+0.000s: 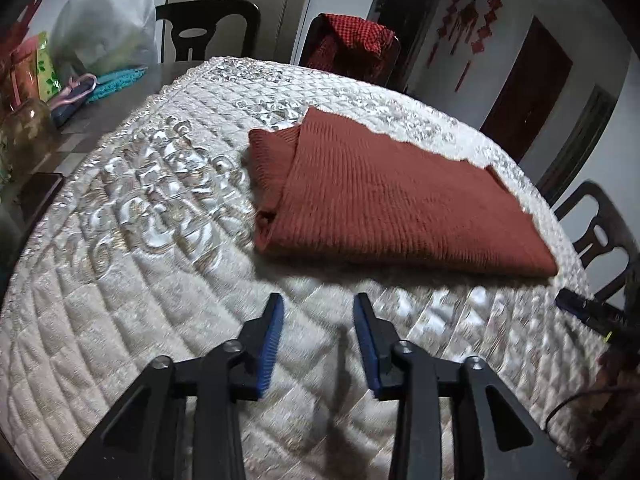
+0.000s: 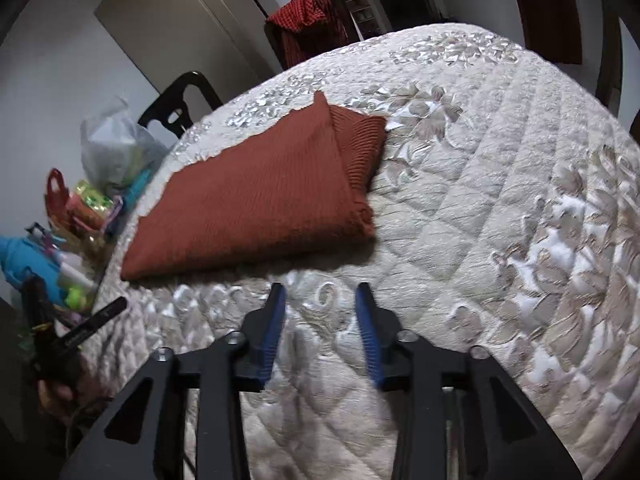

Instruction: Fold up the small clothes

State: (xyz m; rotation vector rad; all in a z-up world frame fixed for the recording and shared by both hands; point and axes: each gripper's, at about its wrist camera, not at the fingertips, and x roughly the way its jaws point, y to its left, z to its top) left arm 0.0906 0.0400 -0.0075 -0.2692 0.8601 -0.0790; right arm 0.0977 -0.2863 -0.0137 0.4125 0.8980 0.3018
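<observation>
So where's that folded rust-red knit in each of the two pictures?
Left wrist view: the folded rust-red knit lies right of centre, on the quilted cover.
Right wrist view: it lies left of centre.
Shared landmark: the chair draped with red checked cloth, behind the table in both.

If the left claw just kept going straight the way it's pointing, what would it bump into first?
Most likely the quilted cover on the table, just short of the folded rust-red garment. The left claw is open, holds nothing and points downward. Depth is hard to judge here, so it might reach the garment's near edge.
</observation>
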